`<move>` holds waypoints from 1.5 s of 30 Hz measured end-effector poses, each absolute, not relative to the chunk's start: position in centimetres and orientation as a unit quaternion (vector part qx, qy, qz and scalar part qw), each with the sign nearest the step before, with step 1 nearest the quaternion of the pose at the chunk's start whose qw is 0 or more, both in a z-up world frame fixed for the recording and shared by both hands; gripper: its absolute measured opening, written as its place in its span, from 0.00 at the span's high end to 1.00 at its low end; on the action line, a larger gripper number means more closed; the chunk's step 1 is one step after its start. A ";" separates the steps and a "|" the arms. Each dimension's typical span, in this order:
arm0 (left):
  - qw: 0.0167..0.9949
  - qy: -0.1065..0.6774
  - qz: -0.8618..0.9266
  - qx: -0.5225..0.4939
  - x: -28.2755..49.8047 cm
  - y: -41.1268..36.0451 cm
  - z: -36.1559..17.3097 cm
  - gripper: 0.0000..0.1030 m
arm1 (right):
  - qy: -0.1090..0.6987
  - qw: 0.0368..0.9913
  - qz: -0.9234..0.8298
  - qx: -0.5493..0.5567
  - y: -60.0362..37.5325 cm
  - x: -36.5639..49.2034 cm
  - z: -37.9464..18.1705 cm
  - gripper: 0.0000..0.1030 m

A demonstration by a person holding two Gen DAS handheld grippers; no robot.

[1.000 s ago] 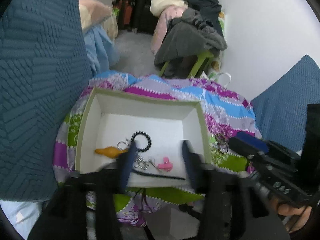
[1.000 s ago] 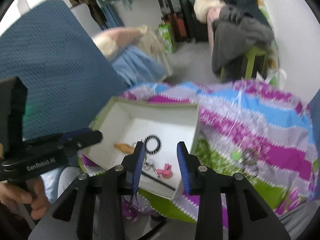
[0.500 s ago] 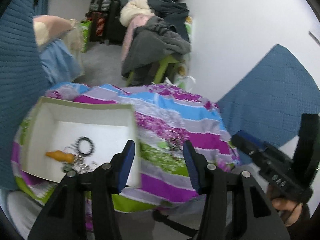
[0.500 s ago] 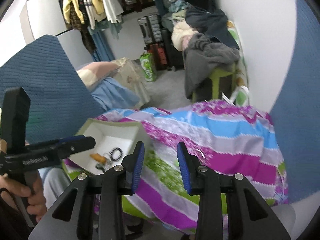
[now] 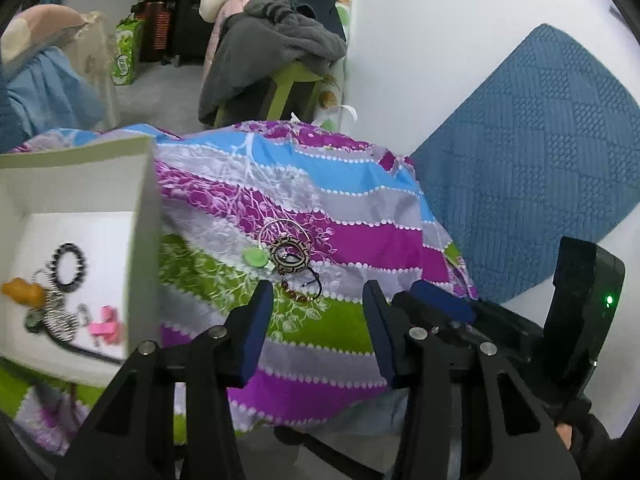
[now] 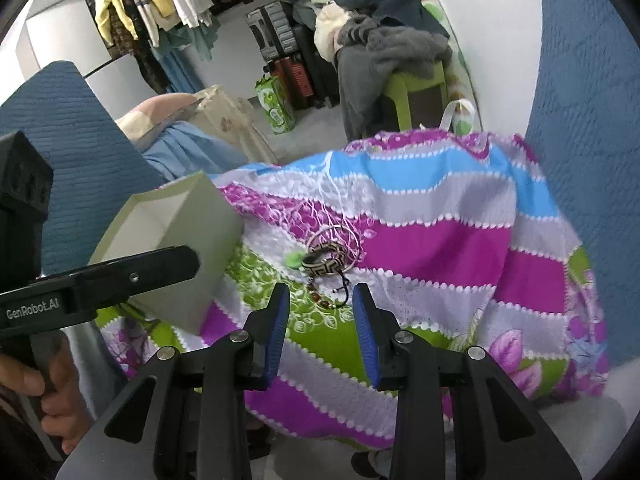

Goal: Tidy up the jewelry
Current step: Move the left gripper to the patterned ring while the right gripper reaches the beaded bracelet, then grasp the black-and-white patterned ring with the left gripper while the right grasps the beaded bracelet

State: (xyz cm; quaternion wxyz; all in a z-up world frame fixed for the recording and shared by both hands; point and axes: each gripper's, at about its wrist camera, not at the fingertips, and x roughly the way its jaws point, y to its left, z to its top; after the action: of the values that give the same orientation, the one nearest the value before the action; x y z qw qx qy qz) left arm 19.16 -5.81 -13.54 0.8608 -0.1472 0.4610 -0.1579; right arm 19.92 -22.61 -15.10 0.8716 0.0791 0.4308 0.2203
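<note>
A small heap of jewelry lies on the striped cloth (image 5: 360,240): a black-and-cream patterned bangle (image 5: 289,256), a thin silver hoop (image 5: 280,226), a green disc (image 5: 255,258) and a brown beaded bracelet on black cord (image 5: 298,294). My left gripper (image 5: 316,296) hovers just short of the beads, its jaws closing with nothing between them. In the right wrist view the same bangle (image 6: 324,266) and beads (image 6: 320,298) lie just ahead of my right gripper (image 6: 320,294), also closing on nothing. The white box (image 5: 144,200) to the left holds a black bead bracelet (image 5: 70,266), an orange piece (image 5: 22,292) and a pink piece (image 5: 106,320).
Blue quilted cushions (image 5: 520,160) flank the cloth on the right, and another (image 6: 72,128) on the left. Beyond it stand a green stool piled with grey clothes (image 5: 276,52), suitcases and a green bag (image 6: 276,104) on the floor. A hand (image 6: 52,400) grips the left tool.
Both views have swung right, from the box to the jewelry heap on the cloth. Both grippers have come lower and nearer the cloth, and their jaws have narrowed slightly.
</note>
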 end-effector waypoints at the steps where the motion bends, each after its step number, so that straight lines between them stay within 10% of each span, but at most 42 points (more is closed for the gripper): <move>1: 0.861 0.462 -0.156 -0.144 19.5 -6.1 -14.1 0.58 | 0.430 0.871 0.223 0.080 -22.7 20.2 -15.8 0.72; 14: 0.838 0.496 -0.147 -0.172 24.6 -6.2 -20.5 0.61 | 0.479 0.833 0.262 0.093 -21.3 24.1 -21.5 0.80; 27: 0.827 0.515 -0.137 -0.180 26.7 -6.4 -23.0 0.94 | 0.496 0.831 0.246 0.051 -19.5 26.5 -24.0 0.80; 45: 0.849 0.488 -0.138 -0.149 24.9 -5.9 -19.2 0.95 | 0.508 0.839 0.196 0.011 -18.7 25.9 -23.5 0.97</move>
State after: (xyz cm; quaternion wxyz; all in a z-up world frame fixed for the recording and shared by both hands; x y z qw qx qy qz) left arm 24.87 -5.94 -19.23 0.8490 -0.1492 0.4877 -0.1381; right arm 25.91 -18.74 -23.53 0.8385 0.0108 0.5083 0.1960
